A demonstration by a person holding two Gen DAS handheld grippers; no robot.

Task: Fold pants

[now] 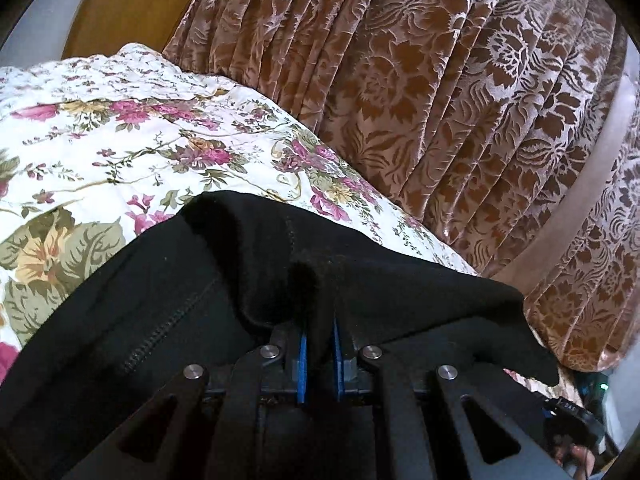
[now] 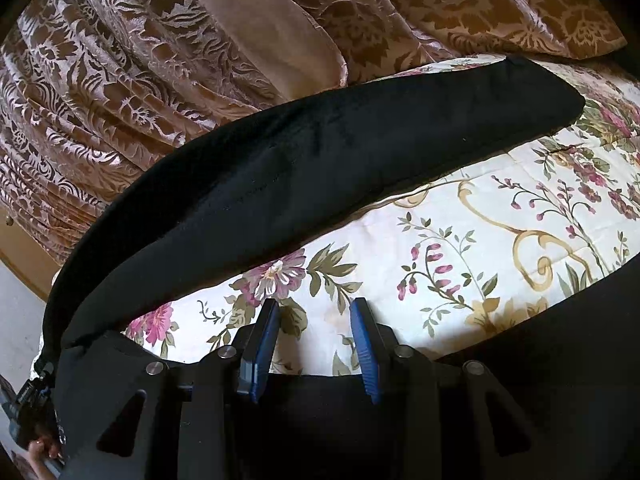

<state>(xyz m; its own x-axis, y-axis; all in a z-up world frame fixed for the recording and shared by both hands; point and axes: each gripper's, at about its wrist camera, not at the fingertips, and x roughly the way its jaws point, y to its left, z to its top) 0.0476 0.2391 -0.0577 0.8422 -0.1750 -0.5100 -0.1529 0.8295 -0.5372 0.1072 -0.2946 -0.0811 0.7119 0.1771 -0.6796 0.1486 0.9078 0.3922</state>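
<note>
Pants (image 1: 168,304) pinched in the left claw (image 1: 319,344)

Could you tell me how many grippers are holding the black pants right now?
1: the left gripper is shut on the pants. The right gripper is open above the bedspread, holding nothing.

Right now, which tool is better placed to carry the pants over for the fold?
Left. The left tool is shut on a bunch of the black pants. The right tool stands open over the floral bedspread, gripping nothing I can see.
</note>
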